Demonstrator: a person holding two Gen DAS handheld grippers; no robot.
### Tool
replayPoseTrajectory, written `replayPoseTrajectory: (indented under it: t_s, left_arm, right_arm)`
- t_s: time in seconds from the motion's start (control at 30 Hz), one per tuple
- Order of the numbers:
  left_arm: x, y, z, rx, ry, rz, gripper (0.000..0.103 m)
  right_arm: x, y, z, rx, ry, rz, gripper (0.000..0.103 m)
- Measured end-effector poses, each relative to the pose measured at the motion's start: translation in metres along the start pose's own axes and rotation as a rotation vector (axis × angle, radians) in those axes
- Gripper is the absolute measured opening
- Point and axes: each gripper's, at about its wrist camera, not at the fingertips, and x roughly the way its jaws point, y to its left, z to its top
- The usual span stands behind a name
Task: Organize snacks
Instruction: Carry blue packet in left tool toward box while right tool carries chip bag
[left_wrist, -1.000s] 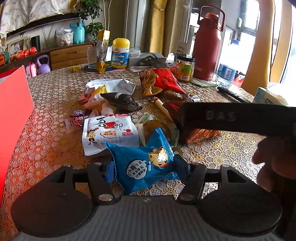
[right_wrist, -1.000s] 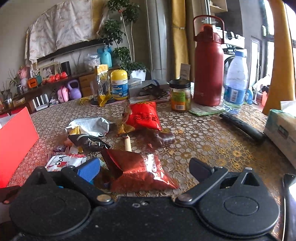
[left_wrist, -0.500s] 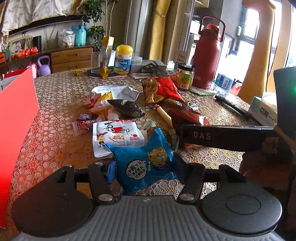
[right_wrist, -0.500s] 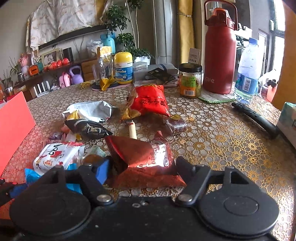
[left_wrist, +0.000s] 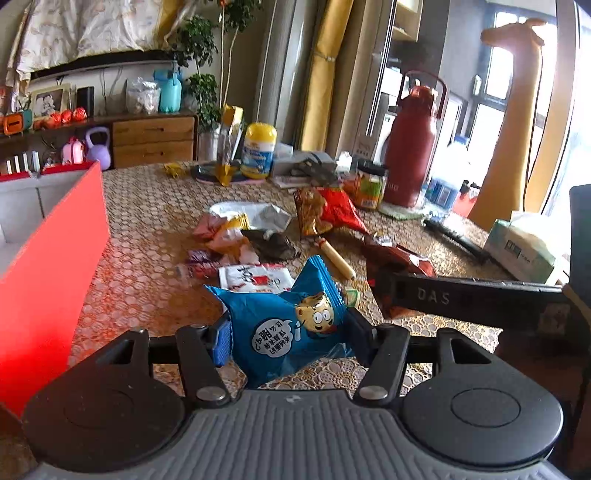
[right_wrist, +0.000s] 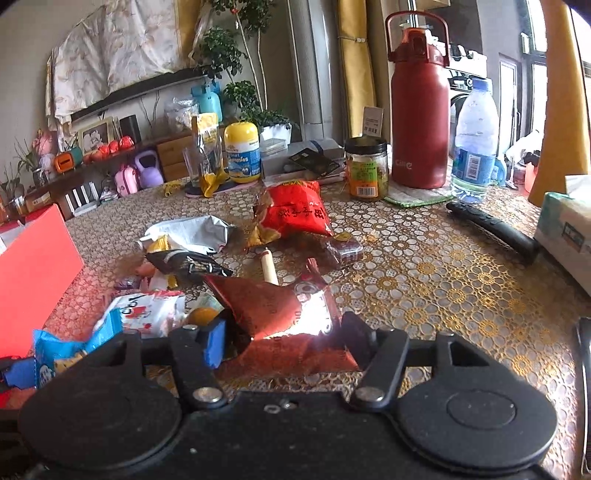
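**Both grippers loaded, box next**

Our left gripper (left_wrist: 288, 338) pinches the blue packet (left_wrist: 284, 332), lifted clear of the bench (left_wrist: 155, 221). Our right gripper (right_wrist: 282, 338) has just been closing and now clamps the red packet (right_wrist: 273, 317), which seems to rest on the bench. Next, we judge, comes carrying both to the red box (left_wrist: 48, 266) at left. The bare strip beside the pile gives room; the box wall needs clearing.

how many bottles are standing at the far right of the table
2: a tall red bottle with a carry handle on a green mat, and a clear plastic water bottle just right of it. Others may be hidden beyond the frame edge.
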Motion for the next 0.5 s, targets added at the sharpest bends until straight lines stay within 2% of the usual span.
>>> replayPoseTrajectory:
  t_s: [0.5]
  left_arm:
    - [-0.068, 0.026, 0.008, -0.038, -0.125, 0.039, 0.06]
  right_arm:
    - [-0.056, 0.033, 0.004, -0.019, -0.073, 0.023, 0.062]
